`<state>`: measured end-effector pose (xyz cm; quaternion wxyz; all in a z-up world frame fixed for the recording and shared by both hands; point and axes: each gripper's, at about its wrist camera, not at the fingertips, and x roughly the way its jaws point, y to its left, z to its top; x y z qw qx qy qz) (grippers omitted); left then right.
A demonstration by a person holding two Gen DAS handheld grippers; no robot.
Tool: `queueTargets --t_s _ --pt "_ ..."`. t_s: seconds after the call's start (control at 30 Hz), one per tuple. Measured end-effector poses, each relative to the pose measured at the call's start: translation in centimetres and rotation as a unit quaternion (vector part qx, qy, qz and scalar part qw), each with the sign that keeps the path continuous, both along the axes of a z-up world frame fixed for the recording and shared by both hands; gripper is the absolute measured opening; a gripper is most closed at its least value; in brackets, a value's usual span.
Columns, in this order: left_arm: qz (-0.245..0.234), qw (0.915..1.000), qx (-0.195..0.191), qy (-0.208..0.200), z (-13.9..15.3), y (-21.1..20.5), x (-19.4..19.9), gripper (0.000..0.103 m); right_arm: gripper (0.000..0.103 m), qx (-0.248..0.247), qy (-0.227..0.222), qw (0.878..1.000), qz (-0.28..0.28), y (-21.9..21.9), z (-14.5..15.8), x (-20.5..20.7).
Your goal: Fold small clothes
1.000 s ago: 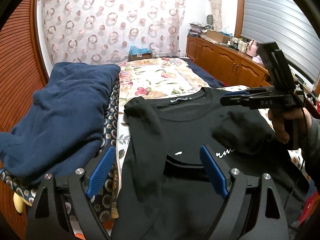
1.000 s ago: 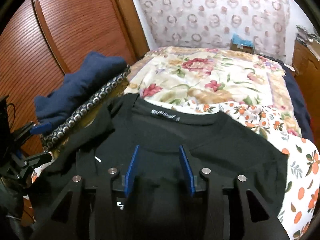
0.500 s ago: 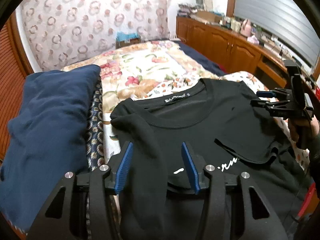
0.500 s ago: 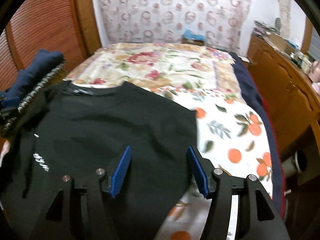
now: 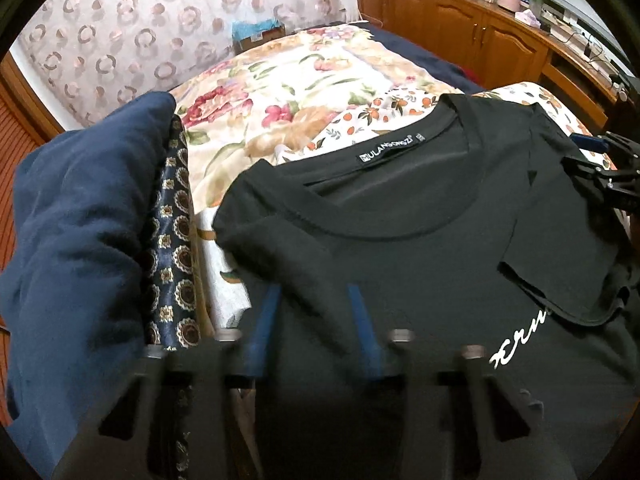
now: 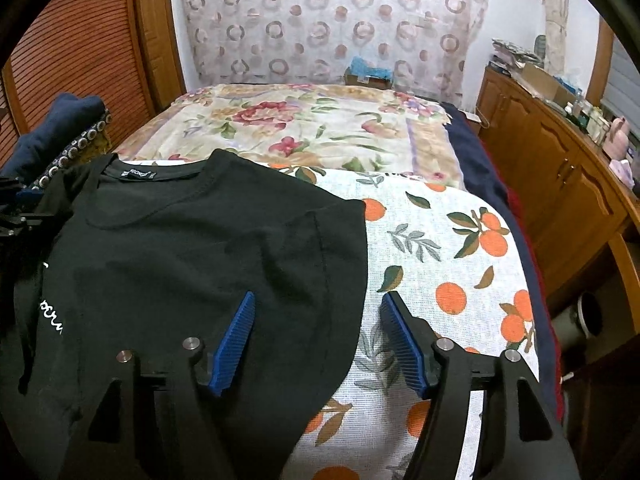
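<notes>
Fabric of the black T-shirt [image 5: 400, 248], spread on the bed [image 5: 280, 80], bunches between my left gripper [image 5: 316, 320] as its jaws close on the folded sleeve (pinch both layers), while my right gripper [image 6: 320, 340], jaws widening and empty, straddles the shirt's side edge.

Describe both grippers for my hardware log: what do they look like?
Both match. The right gripper is a black frame with silver bolt heads and two ribbed blue finger pads. The left gripper, blurred, shows the same black frame, silver bolts and blue pads.
</notes>
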<state>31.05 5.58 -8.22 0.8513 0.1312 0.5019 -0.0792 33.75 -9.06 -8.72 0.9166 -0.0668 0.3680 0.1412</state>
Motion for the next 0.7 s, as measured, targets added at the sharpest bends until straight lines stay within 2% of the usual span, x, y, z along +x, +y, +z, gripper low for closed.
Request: queueTargets --t_s 0.07,0.1,0.27,0.43,0.63,0.7 --pt "0.001 0.9999 -0.006 -0.011 1.0 0.3 -0.2 0.008 0.068 0.002 0.0 1.0 0.0 -0.3 0.1 -0.1" --pt "0.003 0.9997 -0.013 -0.02 1.6 0.6 -0.4 0.007 0.068 0.002 0.0 1.0 0.001 -0.4 0.1 0.0" --pt "0.031 0.9956 -0.053 -0.071 6.0 3.7 -1.1 0.006 0.069 0.002 0.001 1.0 0.002 -1.0 0.2 0.6" --pt "0.049 0.9933 -0.059 -0.086 7.5 5.9 -1.5 0.006 0.069 0.002 0.001 1.0 0.002 -1.0 0.2 0.6" --pt "0.057 0.9844 -0.099 -0.134 9.8 7.0 -3.0 0.005 0.069 0.004 0.001 1.0 0.004 -1.4 0.2 0.6" --pt "0.058 0.9838 -0.1 -0.137 10.0 6.9 -3.1 0.005 0.07 0.007 0.002 1.0 0.004 -1.5 0.1 0.7"
